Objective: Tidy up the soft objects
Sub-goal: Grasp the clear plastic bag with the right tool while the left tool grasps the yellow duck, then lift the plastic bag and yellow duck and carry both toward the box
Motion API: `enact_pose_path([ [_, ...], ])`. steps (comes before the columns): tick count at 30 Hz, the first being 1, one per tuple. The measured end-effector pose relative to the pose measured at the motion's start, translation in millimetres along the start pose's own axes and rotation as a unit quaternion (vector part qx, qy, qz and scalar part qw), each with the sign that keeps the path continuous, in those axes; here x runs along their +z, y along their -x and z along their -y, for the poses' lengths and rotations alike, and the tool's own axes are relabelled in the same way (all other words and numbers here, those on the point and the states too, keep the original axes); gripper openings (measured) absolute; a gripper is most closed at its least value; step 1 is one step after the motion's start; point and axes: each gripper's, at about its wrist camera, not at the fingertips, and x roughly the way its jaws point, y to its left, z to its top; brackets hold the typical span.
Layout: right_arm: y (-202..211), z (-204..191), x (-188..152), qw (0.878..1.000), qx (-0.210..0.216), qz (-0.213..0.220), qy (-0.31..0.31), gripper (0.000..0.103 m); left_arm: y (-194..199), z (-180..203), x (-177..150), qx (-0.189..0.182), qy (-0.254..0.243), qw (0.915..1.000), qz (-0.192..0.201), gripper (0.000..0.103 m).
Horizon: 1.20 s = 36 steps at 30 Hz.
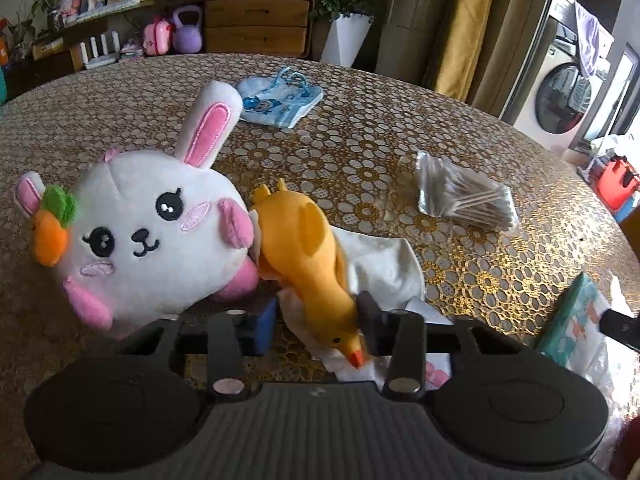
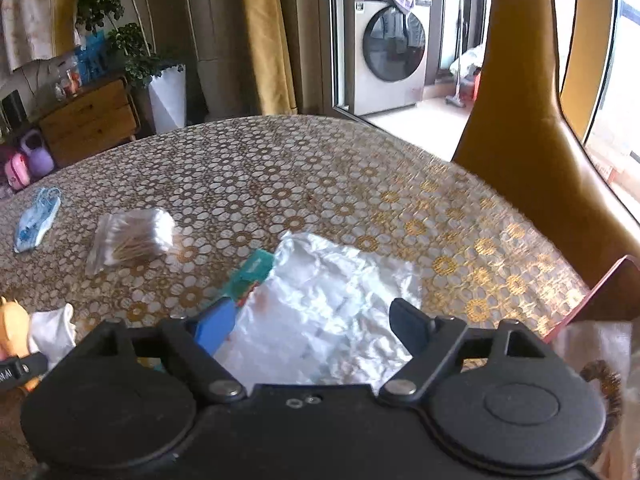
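In the left wrist view we hold the left gripper [image 1: 320, 320] set narrow over the neck of a yellow rubber chicken toy [image 1: 304, 248]. Its black finger touches the neck on the 3 o'clock side. A small gap remains at the blue pad, so nothing is clamped. The chicken lies head towards us on a crumpled white cloth [image 1: 384, 264]. Pressed against the chicken's tail at 9 o'clock is a round white plush rabbit with pink ears and a felt carrot [image 1: 152, 232], which crowds that side.

At 2 o'clock from the chicken, well apart, lies a clear bag of cotton swabs [image 1: 468, 200]. At 12 o'clock, far across the round table with the gold flower-pattern cover [image 1: 400, 128], lies a light blue printed face mask [image 1: 280, 104].

In the right wrist view our right gripper [image 2: 312, 328] stands wide, straddling a crinkled white plastic pack with a teal printed end [image 2: 328, 300]. We cannot tell whether either finger touches it. A mustard chair back [image 2: 520, 120] rises at 2 o'clock beyond the table edge.
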Motion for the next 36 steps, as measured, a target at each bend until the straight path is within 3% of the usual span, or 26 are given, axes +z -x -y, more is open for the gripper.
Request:
enact_pose_path([
  [7,-10.4,6.3,-5.4,0.999,0.02,-0.023,-0.038,0.066,4.2,-5.8,-0.3,-0.02,0.0,0.9998,0.001,0.029],
  [12,-2.3,7.4,-7.0,0.999,0.029,-0.013,-0.043,0.038,9.0,-13.8,-0.9,-0.041,0.001,0.9991,0.006,0.027],
  [15,2.9,11.1,-8.5,0.998,0.03,-0.01,-0.048,0.03,11.3,-20.2,-1.3,-0.056,0.003,0.9984,0.005,0.026],
  [29,49.7,22.8,-17.6,0.998,0.057,0.022,-0.018,0.02,37.2,-43.8,-11.1,-0.124,-0.03,0.9917,0.011,0.025],
  [36,74.2,25.0,-28.4,0.996,0.082,0.024,-0.001,0.018,50.6,-52.9,-18.0,-0.171,-0.068,0.9828,0.012,0.024],
])
